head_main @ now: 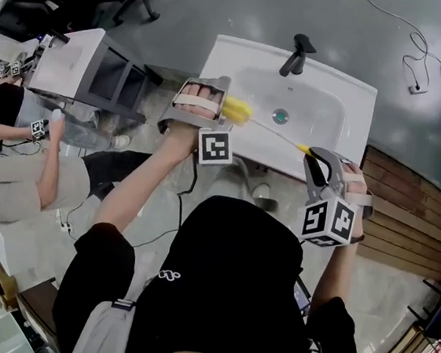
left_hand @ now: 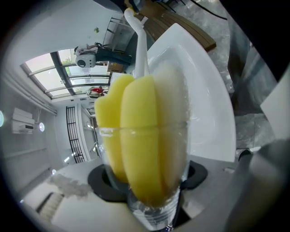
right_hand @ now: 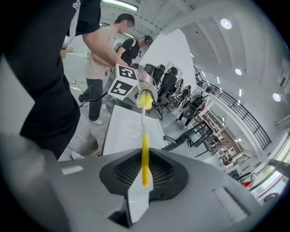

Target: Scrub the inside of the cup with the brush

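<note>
My left gripper (head_main: 217, 105) is shut on a clear cup (left_hand: 152, 190), held over the front left rim of the white sink (head_main: 333, 93). In the left gripper view the cup stands between the black pads (left_hand: 100, 180). The brush's yellow sponge head (left_hand: 138, 136) fills the cup, and its white stem (left_hand: 140, 43) runs up out of it. My right gripper (head_main: 317, 161) is shut on the brush's yellow handle (right_hand: 145, 158) at the sink's front right. In the right gripper view the stem leads to the sponge head (right_hand: 144, 100) at the left gripper's marker cube (right_hand: 121, 82).
A black faucet (head_main: 298, 54) stands at the sink's back edge, and a drain (head_main: 280, 116) sits in the basin. A grey cabinet (head_main: 97, 75) is to the left. Another person (head_main: 14, 180) stands at the far left. Wooden planks (head_main: 413, 217) lie at the right.
</note>
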A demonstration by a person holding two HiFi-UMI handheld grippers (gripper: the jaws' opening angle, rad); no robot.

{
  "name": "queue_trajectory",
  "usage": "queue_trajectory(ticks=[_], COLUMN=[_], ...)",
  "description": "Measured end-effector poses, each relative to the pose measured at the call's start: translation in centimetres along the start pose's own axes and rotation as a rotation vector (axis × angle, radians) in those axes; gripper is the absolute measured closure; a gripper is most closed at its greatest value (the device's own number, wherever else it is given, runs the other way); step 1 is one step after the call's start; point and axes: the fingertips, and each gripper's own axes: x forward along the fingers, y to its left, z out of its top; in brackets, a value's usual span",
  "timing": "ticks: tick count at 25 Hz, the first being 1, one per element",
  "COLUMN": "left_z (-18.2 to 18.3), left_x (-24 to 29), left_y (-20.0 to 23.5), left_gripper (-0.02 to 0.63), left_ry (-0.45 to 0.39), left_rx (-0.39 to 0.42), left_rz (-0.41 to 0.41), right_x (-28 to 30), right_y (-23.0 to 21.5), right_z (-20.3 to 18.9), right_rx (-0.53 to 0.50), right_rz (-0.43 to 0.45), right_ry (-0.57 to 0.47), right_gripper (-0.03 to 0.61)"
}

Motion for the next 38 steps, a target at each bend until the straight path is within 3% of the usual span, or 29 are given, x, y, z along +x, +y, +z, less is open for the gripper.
queue_trajectory(ticks=[25, 38], left_z=[0.2, 0.3], left_x=[0.0, 0.4], left_y=[0.3, 0.7], left_gripper=[0.334, 0.337], left_ry=[0.043, -0.012], left_rx=[-0.019, -0.049], left_rz=[-0.021, 0.007], right_x=[3.3, 4.0], right_y=[-0.7, -0.3], right_z=[3.6, 4.1], right_rx=[-0.038, -0.023], right_rz=[0.042, 0.094], right_ry=[-0.035, -0.07], right_gripper=[0.531, 0.531])
